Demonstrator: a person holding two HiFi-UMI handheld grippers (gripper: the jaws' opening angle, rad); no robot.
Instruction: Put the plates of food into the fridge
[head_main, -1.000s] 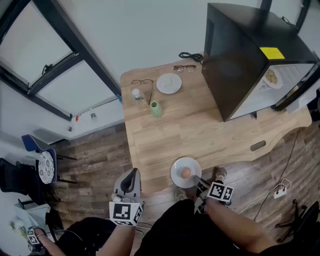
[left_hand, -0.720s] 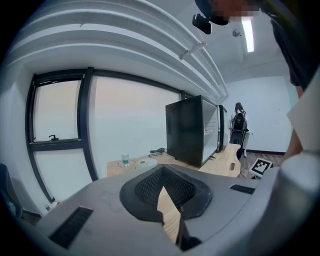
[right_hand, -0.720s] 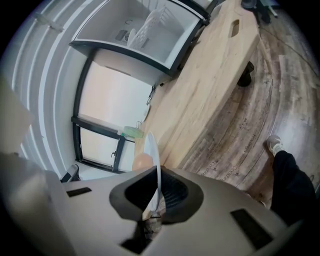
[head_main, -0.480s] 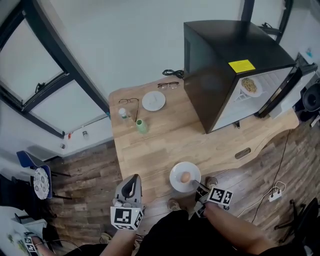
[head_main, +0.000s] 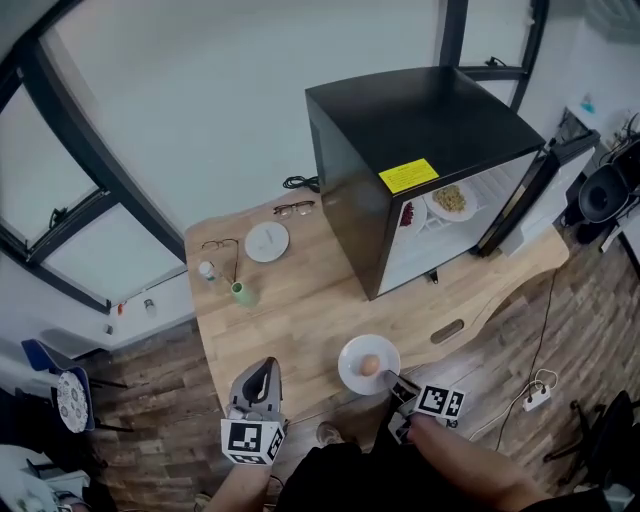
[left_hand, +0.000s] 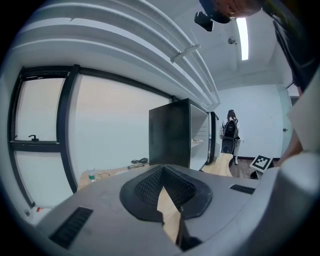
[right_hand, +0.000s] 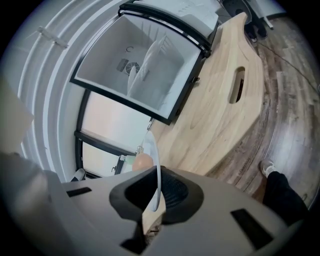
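R gripper (right_hand: 151, 201): jaws closed down on rim of white plate (head_main: 355, 352); plate seen edge-on betw. pads in right gripper view.
Plate w/ food: at near edge of wooden table (head_main: 300, 310), in front of the person; carries one round tan-orange item (head_main: 369, 365) at its centre. Lifted or resting on the wood: can't tell.
L gripper (left_hand: 168, 212): jaws together bar a thin slit, nothing betw. them. Held off table's near-left corner, well apart from the plate.
Fridge (head_main: 400, 130): black, stands on far-right part of table. Door (head_main: 525, 195) swung open to the right.
Inside fridge: plate w/ pale yellow food (head_main: 452, 199) on a shelf; second dish w/ red food (head_main: 408, 213) just left of it, partly hidden by fridge wall.
Far-left table: empty white plate (head_main: 267, 241); two prs glasses (head_main: 293, 209) (head_main: 220, 245); green cup (head_main: 243, 293); small bottle (head_main: 206, 271) near the cup.
Cable (head_main: 298, 183): black, coiled at back edge by the fridge.
Table cut-out (head_main: 447, 331): slot near front-right edge.
Floor: power strip (head_main: 537, 398) to the right.
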